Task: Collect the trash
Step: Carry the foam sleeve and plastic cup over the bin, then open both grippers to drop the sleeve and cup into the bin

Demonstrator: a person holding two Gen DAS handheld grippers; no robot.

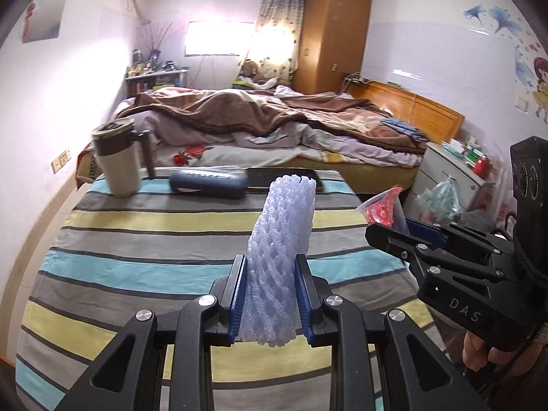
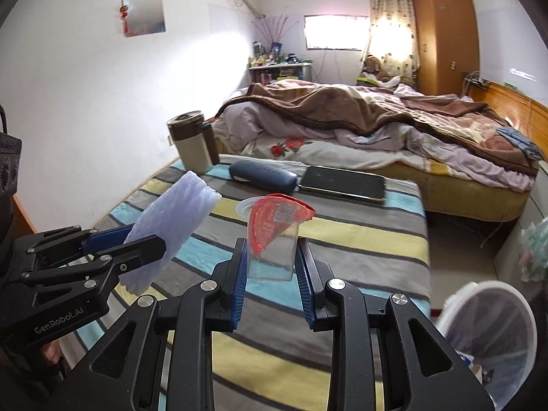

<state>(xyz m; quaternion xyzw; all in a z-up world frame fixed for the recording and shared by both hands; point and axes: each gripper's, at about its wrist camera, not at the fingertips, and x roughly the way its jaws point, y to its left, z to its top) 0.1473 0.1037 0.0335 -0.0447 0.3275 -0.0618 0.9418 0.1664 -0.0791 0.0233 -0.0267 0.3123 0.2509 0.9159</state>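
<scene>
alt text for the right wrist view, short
The right gripper clamps a clear plastic cup with a peeled red lid above a striped tabletop. At left, the left gripper holds a foam net; a white bin stands lower right.

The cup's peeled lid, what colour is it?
Red lid, clearest in the right wrist view.

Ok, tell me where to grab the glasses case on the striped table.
Take the dark blue glasses case across its narrow middle, coming from above. It lies flat and long, with the tumbler and tablet near its ends, so the long sides are freest.
</scene>
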